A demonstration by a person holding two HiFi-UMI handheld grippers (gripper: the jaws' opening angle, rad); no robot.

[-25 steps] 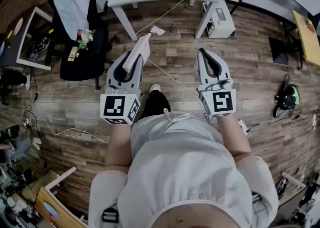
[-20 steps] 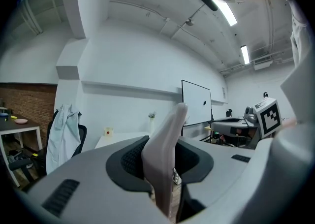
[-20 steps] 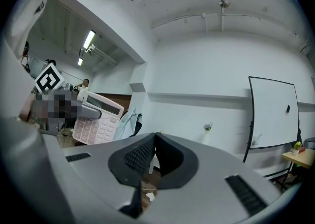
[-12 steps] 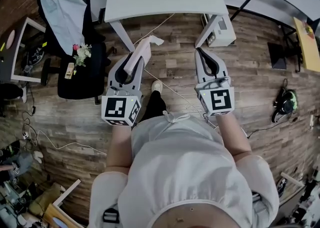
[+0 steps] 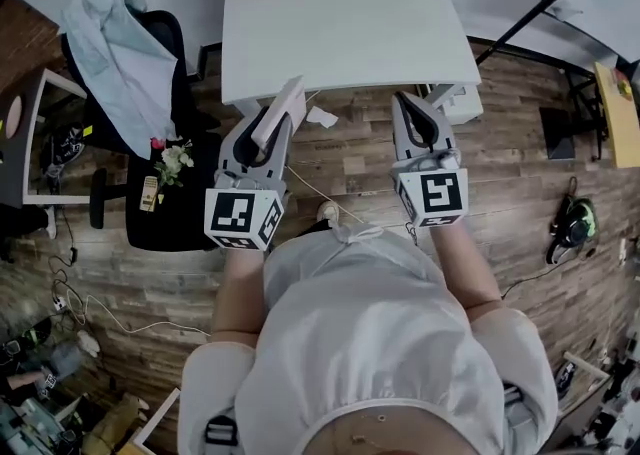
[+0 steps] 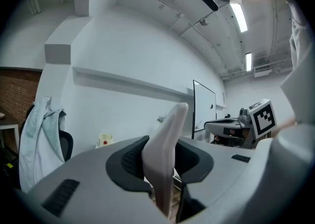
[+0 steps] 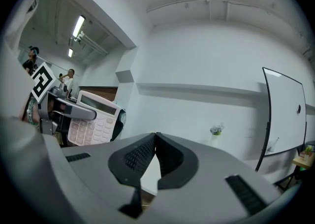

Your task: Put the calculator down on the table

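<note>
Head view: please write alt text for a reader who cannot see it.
Seen from above, a person's left gripper holds a pale calculator on its edge between its jaws, near a white table. The right gripper beside it is shut and empty. Below is a wooden floor, with a black chair at the left.

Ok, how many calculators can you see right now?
1. The calculator stands on edge, clamped in the left gripper, by the near edge of the white table. None shows on top of it; the floor clutter could hide others.
</note>
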